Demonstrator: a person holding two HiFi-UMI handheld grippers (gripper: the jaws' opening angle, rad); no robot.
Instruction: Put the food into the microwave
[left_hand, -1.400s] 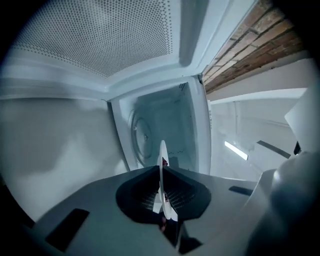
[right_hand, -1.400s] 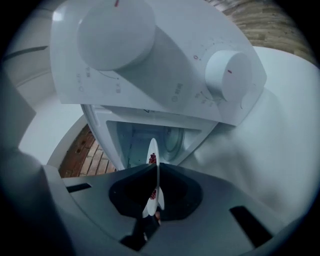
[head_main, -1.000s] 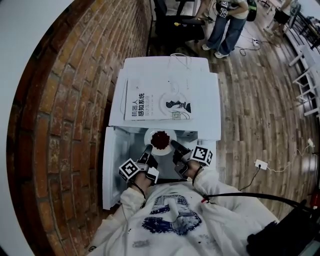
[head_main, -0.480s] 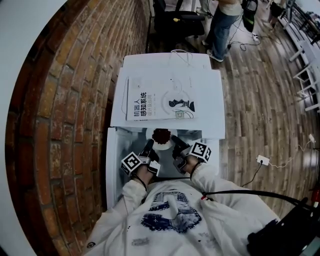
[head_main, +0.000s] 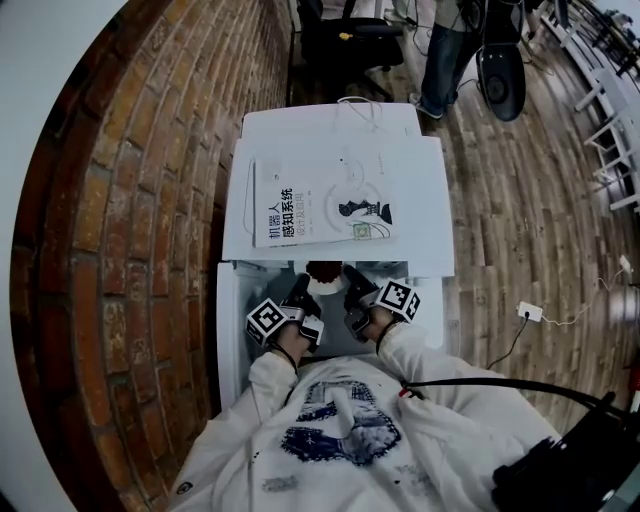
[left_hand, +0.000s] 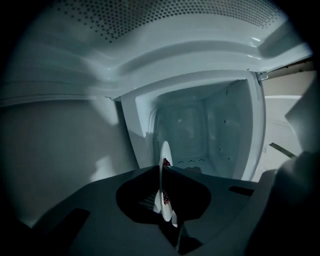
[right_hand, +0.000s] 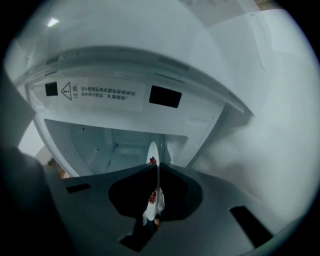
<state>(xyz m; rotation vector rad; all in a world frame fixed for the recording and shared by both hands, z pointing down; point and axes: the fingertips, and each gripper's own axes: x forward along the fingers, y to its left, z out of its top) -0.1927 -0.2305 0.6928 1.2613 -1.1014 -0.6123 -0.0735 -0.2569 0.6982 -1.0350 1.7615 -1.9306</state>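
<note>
Currently, the plate of dark red food (head_main: 322, 273) is pinched at opposite rims by the left gripper (head_main: 301, 293) and the right gripper (head_main: 351, 288) at the mouth of the open microwave (head_main: 405, 190), while setting it down inside and releasing it are judged not yet done.

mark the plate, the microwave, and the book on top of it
plate (head_main: 323, 288): head view, white near rim.
microwave (head_main: 425, 200): head view, bare part of its top panel.
book (head_main: 320, 205): head view, middle of the cover.
</note>
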